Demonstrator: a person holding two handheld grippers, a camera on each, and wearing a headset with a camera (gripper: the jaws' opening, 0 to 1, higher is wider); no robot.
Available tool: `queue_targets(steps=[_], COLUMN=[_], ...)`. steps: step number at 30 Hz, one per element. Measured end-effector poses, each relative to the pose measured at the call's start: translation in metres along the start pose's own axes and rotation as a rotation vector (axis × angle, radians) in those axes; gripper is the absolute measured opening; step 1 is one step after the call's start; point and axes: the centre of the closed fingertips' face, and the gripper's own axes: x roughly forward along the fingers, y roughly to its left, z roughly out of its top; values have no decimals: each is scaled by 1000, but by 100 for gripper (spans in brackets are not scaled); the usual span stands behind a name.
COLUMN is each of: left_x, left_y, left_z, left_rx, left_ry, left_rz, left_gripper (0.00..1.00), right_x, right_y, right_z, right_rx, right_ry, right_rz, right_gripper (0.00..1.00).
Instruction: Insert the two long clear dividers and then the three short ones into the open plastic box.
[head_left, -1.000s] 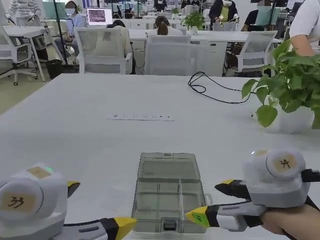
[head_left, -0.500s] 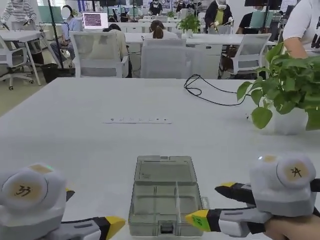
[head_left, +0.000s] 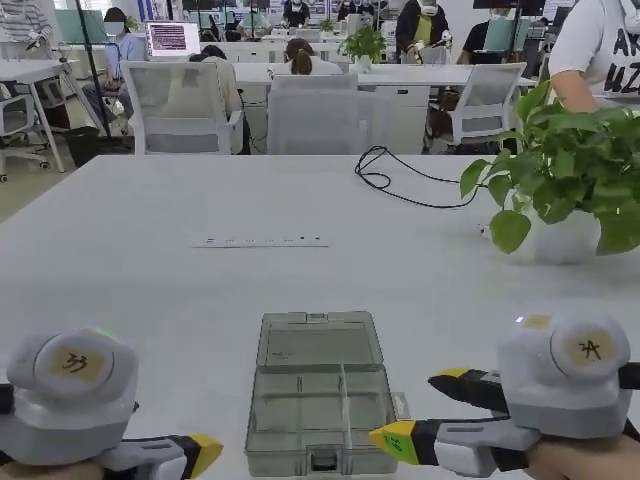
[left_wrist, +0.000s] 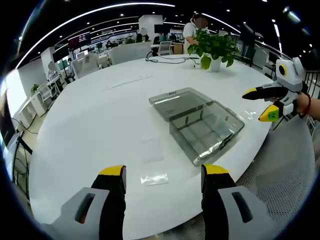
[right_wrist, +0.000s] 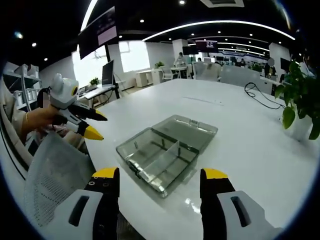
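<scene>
Two hand-held grippers flank an open plastic box (head_left: 290, 385) at the near edge of a white table (head_left: 150, 290).
The left gripper (left_wrist: 164, 172) and the right gripper (right_wrist: 160, 173) hover with jaws spread wide and nothing between them, one on each side of the box and clear of it. The box sits with its lid (head_left: 320, 342) laid flat on the far side. Clear dividers (head_left: 343, 405) stand upright inside the base, though their number is hard to make out through the transparent plastic. In the left gripper view, a small clear piece (left_wrist: 154, 178), possibly another divider, lies flat on the table just ahead of the jaws. A potted plant (head_left: 570, 190) and a black cable (head_left: 400, 175) sit well beyond.
</scene>
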Motion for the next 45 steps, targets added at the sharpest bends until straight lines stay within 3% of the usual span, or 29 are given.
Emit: queue_targets(steps=[4, 15, 31, 37, 45], left_x=[8, 29, 58, 62, 62], left_y=[4, 10, 18, 18, 20], left_z=[-6, -17, -33, -40, -40], left_rx=[4, -27, -79, -82, -66], left_ry=[44, 112, 171, 193, 199], left_rz=[13, 13, 30, 29, 41], left_gripper=[55, 46, 37, 35, 36], right_x=[-1, -2, -1, -1, 0], right_y=[-1, -5, -9, -11, -10], right_z=[0, -1, -9, -9, -10], right_rx=[7, 31, 51, 58, 54], right_ry=[-5, -17, 1, 0, 2], right_rz=[-4, -19, -35, -39, -36], right_gripper=[66, 64, 64, 63, 62])
